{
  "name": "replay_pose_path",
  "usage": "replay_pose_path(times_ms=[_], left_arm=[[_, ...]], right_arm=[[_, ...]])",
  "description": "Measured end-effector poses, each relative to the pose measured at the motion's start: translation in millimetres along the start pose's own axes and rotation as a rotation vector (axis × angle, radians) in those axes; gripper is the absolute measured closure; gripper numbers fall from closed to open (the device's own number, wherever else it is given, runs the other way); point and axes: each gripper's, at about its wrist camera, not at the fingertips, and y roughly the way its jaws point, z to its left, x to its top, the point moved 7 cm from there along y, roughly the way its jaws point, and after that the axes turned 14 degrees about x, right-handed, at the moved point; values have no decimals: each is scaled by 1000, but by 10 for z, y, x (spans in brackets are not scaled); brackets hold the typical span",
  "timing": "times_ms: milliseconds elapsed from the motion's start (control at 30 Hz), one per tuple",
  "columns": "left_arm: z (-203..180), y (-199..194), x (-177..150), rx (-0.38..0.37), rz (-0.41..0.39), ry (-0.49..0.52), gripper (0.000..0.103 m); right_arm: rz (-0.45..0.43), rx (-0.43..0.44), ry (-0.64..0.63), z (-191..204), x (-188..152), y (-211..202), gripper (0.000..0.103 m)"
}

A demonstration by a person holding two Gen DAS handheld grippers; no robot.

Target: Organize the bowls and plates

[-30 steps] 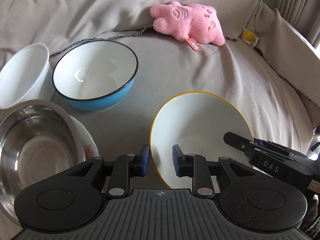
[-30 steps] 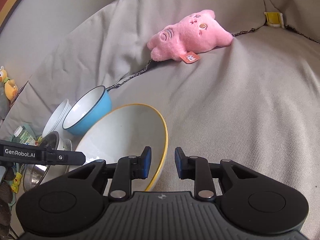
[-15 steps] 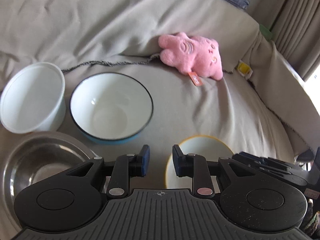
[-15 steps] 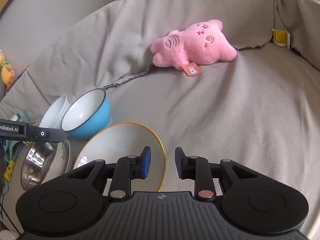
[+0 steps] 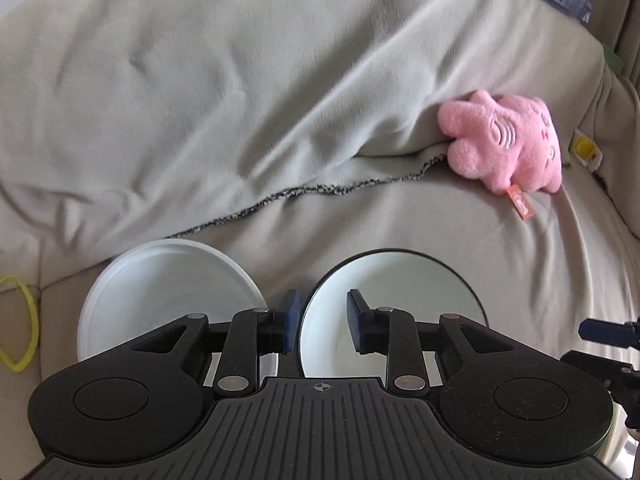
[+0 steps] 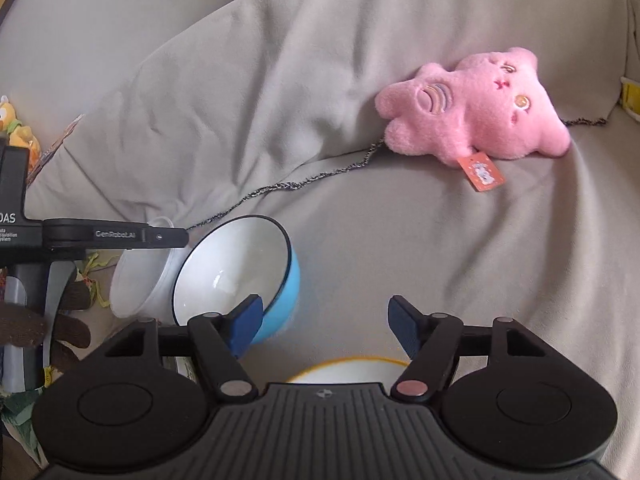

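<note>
Two handheld grippers angled downward; left gripper (image 5: 323, 322) jaws opening, empty; right gripper (image 6: 325, 324) jaws opening wider, empty

Most of the yellow-rimmed bowl (image 6: 348, 369) is hidden behind the body of the right tongs (image 6: 324, 326); only an arc of rim shows. The white plastic bowl (image 6: 138, 280) is partly covered by the blue bowl (image 6: 256, 276) and by the left device's black bar. In the left wrist view, the near sides of both bowls sit behind the left tongs (image 5: 323, 322). The sofa cover (image 5: 200, 100) at upper left is blurred. A yellow loop (image 5: 20, 320) is cut off by the left edge.
</note>
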Motion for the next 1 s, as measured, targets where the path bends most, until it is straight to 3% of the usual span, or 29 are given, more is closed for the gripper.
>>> replay_pose_path(times_ms=[67, 133, 233, 333, 400, 500, 833, 1000], left_arm=[[-1, 150, 5, 10, 39, 43, 73], [14, 268, 16, 28, 56, 71, 73], [-15, 381, 31, 2, 73, 83, 73], [-110, 445, 38, -26, 99, 100, 69], [-184, 470, 30, -10, 104, 135, 67], [-263, 466, 24, 8, 97, 143, 61], [-1023, 406, -85, -153, 114, 113, 60], [-1265, 477, -122, -127, 125, 142, 59]], right_arm=[[66, -13, 54, -5, 30, 232, 36], [112, -14, 92, -8, 36, 427, 46], [169, -15, 130, 8, 11, 702, 48], [248, 25, 189, 0, -58, 953, 61], [292, 72, 249, -39, -110, 1071, 77], [274, 91, 259, -84, -113, 1042, 77], [147, 17, 234, -781, 0, 363, 78], [150, 33, 269, -996, -7, 364, 79]])
